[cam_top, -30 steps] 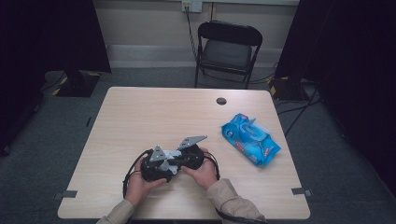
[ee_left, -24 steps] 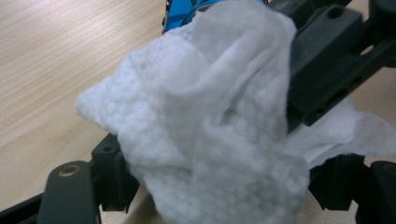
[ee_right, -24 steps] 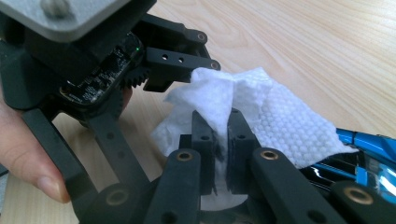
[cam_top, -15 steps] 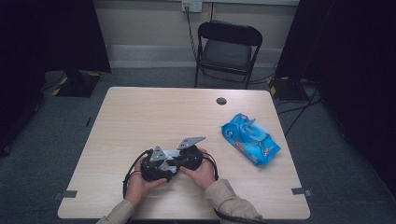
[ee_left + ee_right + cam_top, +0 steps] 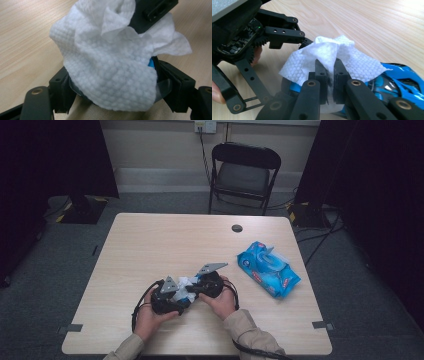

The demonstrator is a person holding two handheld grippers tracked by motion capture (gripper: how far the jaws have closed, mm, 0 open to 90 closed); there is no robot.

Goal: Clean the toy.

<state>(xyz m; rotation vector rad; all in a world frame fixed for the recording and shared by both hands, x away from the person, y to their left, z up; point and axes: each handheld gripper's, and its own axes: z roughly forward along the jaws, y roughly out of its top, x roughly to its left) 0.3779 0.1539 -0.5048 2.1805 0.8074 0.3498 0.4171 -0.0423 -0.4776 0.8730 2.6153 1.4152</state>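
Observation:
My left gripper (image 5: pixel 170 296) has its jaws wide around a shiny blue object (image 5: pixel 398 81) with a clear part (image 5: pixel 165 87), and they press on its sides. A white embossed wipe (image 5: pixel 112 72) is draped over that object and hides most of it. My right gripper (image 5: pixel 329 65) is shut on a fold of the wipe (image 5: pixel 325 51) and holds it against the blue object. In the high view both grippers meet nose to nose near the table's front edge, with the wipe (image 5: pixel 186 285) between them and the right gripper (image 5: pixel 202 286) beside it.
A blue pack of wipes (image 5: pixel 268 269) lies on the right part of the wooden table (image 5: pixel 150 245). A small black disc (image 5: pixel 237 228) sits near the far edge. A black folding chair (image 5: pixel 243 170) stands behind the table. Cables loop from both grippers.

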